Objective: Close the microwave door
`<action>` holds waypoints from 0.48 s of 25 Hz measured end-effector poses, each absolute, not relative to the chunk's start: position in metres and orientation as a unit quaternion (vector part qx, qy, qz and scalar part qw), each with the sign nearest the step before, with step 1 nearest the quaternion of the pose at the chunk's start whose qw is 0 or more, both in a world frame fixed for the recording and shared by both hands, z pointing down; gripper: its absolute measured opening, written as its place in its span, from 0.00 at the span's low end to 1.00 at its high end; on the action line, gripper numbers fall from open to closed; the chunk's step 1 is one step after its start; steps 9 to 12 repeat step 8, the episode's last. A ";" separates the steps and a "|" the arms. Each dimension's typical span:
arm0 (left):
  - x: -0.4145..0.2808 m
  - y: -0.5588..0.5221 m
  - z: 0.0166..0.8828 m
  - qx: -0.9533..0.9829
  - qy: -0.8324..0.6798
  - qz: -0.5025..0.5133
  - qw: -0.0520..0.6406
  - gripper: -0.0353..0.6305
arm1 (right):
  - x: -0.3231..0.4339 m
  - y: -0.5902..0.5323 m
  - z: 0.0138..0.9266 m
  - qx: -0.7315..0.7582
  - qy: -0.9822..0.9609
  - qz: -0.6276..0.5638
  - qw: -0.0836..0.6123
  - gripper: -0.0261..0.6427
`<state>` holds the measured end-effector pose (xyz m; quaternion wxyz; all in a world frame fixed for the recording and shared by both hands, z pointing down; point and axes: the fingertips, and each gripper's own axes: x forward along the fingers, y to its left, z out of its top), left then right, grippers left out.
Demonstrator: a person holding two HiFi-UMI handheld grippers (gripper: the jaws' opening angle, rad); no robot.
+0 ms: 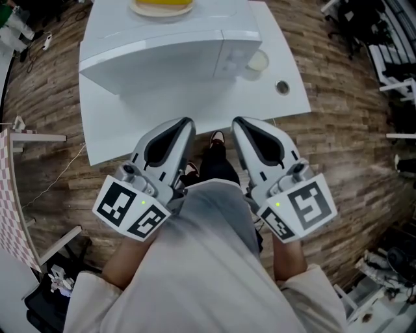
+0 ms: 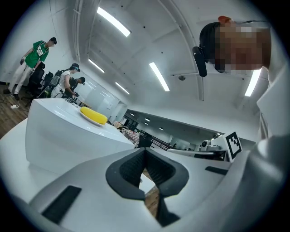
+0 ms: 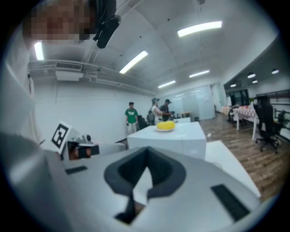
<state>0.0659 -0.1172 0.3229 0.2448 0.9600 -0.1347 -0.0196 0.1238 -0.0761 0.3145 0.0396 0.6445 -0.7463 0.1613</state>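
A white microwave [image 1: 162,52] stands on a white table [image 1: 130,130] in front of me, its door lying flush with the front. It also shows as a white box in the left gripper view [image 2: 68,136] and the right gripper view [image 3: 167,140]. A yellow object on a plate [image 1: 162,6] rests on top of it. My left gripper [image 1: 188,125] and right gripper [image 1: 239,123] are held close to my body, short of the table's near edge. Both are shut with nothing held, jaws meeting at the tips [image 2: 145,156] [image 3: 146,156].
A pale round cup [image 1: 257,62] and a cable hole [image 1: 282,86] lie right of the microwave. Office chairs [image 1: 364,26] stand at the far right, and a checkered board [image 1: 10,195] at the left. Several people [image 3: 156,111] stand far behind the table.
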 end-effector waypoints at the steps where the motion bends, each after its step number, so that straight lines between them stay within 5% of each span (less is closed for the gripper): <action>1: 0.065 -0.116 0.324 0.960 -0.136 -0.019 0.245 0.08 | 0.122 -0.076 0.315 0.643 -0.747 0.162 0.039 0.07; 12: 0.058 -0.118 0.328 0.955 -0.140 -0.026 0.260 0.08 | 0.114 -0.075 0.317 0.632 -0.755 0.169 0.044 0.07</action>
